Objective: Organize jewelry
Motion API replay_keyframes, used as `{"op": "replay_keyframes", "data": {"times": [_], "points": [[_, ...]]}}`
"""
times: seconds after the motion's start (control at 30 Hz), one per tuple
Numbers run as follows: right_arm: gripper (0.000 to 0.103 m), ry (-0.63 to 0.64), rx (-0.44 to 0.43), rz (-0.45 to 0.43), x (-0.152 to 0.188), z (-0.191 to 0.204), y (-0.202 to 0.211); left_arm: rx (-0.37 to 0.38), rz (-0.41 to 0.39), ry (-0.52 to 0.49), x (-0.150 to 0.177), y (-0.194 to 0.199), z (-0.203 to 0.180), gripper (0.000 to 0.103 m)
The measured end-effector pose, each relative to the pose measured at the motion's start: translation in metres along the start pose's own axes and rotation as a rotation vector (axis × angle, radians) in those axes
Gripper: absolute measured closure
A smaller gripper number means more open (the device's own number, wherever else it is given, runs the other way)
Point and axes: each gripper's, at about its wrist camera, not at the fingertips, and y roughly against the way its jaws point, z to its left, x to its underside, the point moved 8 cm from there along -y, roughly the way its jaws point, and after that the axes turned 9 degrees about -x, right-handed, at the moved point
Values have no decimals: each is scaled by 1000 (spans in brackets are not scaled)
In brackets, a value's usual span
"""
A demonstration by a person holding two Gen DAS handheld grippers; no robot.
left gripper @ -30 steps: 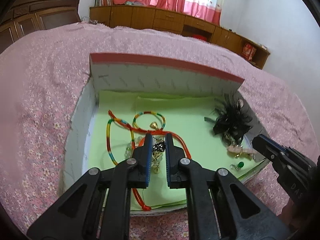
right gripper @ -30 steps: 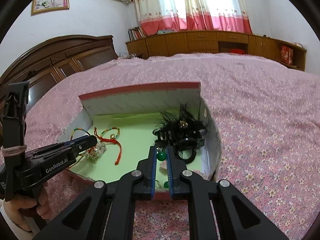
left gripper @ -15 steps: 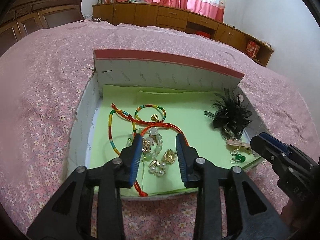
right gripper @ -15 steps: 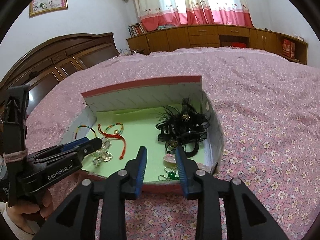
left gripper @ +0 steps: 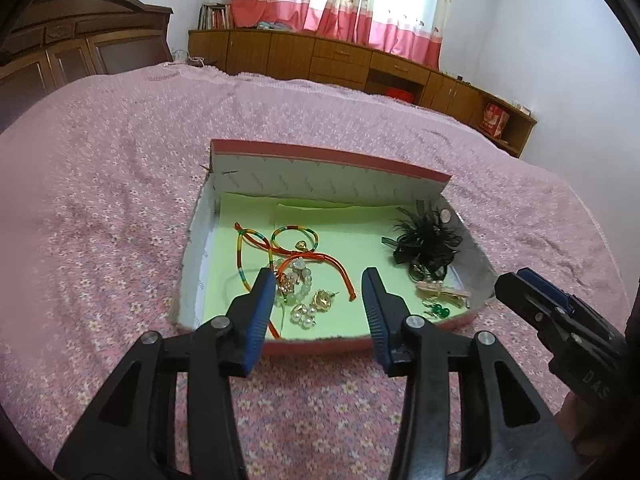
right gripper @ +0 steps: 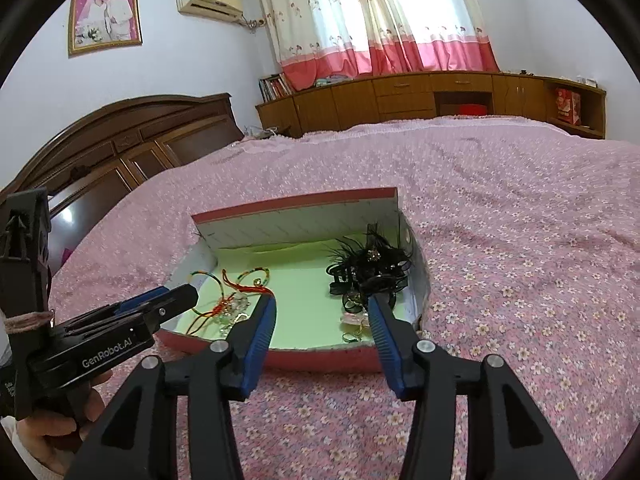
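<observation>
A shallow red-edged box (left gripper: 328, 156) lined with green paper lies on the pink bedspread, also in the right wrist view (right gripper: 296, 202). In it lie a red and multicoloured cord bracelet (left gripper: 256, 240), pearl and gold earrings (left gripper: 308, 308), a black feather hairpiece (left gripper: 428, 240), a pink clip (left gripper: 440, 290) and green earrings (left gripper: 438, 311). My left gripper (left gripper: 318, 276) is open and empty above the box's near edge. My right gripper (right gripper: 322, 300) is open and empty in front of the box.
The pink floral bedspread (left gripper: 100, 200) spreads all around the box. A dark wooden headboard (right gripper: 120, 140) stands at the left. Low wooden cabinets (right gripper: 420, 96) run under the curtained window behind the bed.
Both grippers were shut on jewelry inside the box. They have opened, left the pieces lying on the green paper, and drawn back toward me and upward.
</observation>
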Motion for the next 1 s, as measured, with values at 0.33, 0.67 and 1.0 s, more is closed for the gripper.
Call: {"op": "replay_keyframes", "data": {"times": [0.33,0.67,1.0], "points": [[41,-8,8,-50,9,6,28,-12,-49,-17,10,21,-4,64],[33,15,44,-57,26,9,37,-14,-53,-22,28,26,-6,63],[31,17,55,-61,35,8,38,-54,-62,-24,37,28,-6,63]]}}
